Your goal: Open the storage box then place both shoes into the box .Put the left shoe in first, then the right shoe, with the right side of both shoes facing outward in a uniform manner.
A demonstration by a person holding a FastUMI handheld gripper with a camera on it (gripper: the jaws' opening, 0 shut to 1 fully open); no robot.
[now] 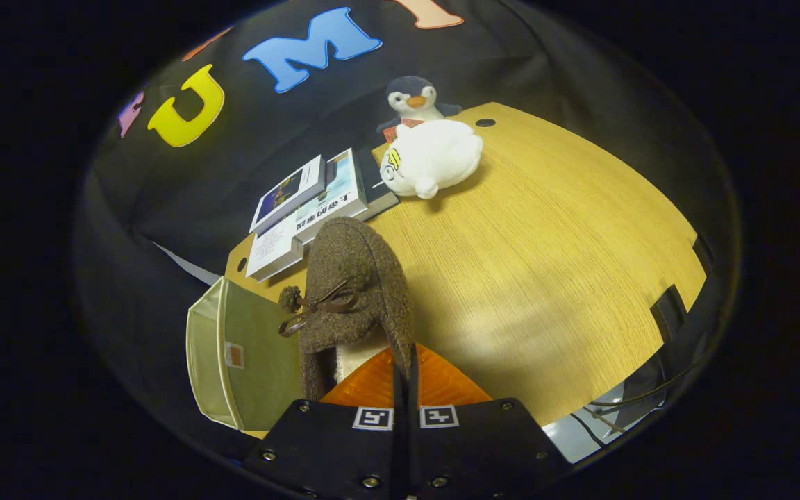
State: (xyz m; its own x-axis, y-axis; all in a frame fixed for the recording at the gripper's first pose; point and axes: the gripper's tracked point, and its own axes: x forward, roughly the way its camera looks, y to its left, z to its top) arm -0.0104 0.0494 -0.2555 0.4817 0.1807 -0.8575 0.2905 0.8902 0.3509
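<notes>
Tool [405, 378] fingers pinched tight on brown shoe's [355, 298] rim, storage box [233, 354] just beside.

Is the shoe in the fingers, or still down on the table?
In the fingers: the gripper is shut on the brown shoe's rim, the shoe pointing forward above the table.

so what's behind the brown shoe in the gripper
Beyond the brown shoe, held in the shut gripper, lies a stack of books on the wooden table. The shoe covers the near ends of the books. Further back are a white plush toy and a penguin plush.
</notes>
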